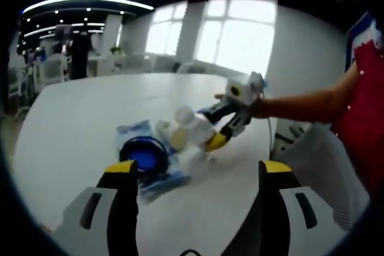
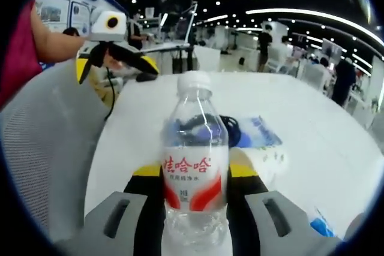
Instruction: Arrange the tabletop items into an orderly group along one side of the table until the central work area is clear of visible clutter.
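Bottle [image 2: 195, 172], frame centre, clamped by right gripper [image 2: 195, 199]; left gripper [image 1: 195, 175] gapes empty. Judging: mid-tidy, carry it to the table [image 1: 78, 118] edge next.

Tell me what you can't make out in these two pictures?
- Right gripper view: the water bottle hides most of the blue packet and dark coil behind it.
- Left gripper view: blur hides what the pale items beside the blue packet are.
- Right gripper view: bottle's base is cut off by the bottom edge.
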{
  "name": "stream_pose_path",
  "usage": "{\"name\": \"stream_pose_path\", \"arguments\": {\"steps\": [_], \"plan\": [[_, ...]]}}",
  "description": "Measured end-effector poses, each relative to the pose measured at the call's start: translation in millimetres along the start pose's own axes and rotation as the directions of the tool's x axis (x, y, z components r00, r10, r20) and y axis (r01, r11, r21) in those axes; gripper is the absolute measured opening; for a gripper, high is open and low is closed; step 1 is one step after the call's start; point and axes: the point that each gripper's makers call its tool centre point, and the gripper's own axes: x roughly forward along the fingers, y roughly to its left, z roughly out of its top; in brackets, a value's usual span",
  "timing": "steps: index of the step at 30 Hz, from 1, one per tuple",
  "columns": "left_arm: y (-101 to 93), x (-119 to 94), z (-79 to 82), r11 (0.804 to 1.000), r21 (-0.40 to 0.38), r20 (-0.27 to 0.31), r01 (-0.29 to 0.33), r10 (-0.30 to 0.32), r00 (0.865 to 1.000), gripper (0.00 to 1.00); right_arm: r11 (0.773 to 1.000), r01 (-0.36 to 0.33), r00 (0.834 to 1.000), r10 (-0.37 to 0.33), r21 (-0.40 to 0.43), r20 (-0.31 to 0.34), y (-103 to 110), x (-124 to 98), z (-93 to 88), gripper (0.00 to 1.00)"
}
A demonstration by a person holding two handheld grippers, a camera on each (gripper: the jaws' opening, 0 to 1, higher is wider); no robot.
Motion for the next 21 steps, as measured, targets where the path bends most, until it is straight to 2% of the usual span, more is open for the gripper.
{"name": "stream_pose_path", "arguments": {"steps": [4,13,21], "plan": [[-0.9,2,5.3,1.0,0.004,0.009,0.0,0.0,1.0,0.79,1.0,0.025,0.999,-0.025,0.009,0.032,-2,-5,10.0,0.38],[-0.8,4,30.0,1.0,-0.007,0.07,0.001,0.0,0.998,0.79,0.997,0.041,0.993,-0.033,-0.065,0.11,9,-4,64.1,0.38],[-1.3,8,63.9,1.0,-0.004,0.153,-0.002,0.002,0.988,0.78,0.996,0.052,0.977,-0.036,-0.071,0.212,18,4,112.4,0.38]]}}
